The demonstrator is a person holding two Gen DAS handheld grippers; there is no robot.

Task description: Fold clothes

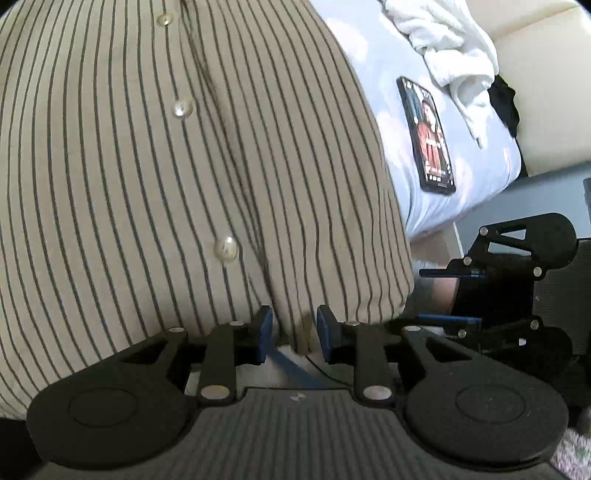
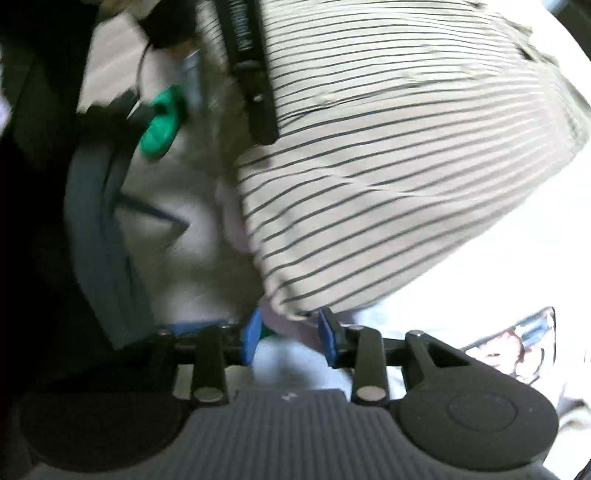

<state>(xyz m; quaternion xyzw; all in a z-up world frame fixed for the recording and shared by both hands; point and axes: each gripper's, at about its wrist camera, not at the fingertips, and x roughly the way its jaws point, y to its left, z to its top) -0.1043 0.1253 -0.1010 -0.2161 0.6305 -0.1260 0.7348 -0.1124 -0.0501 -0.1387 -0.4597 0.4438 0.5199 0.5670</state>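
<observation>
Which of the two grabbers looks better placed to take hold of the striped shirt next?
Left, probably. The left gripper stands open with the striped shirt hem between its fingers; the right gripper only meets a corner.

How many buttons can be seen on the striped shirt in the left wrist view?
3, in a row along the striped shirt placket: one near the top edge, one below it, one lowest, nearest the left claw. More may be hidden out of frame.

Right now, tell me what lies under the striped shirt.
Under the striped shirt shows a pale blue bedsheet, with a phone and white cloth lying beside it. Whatever sits beneath the shirt's middle is covered.
</observation>
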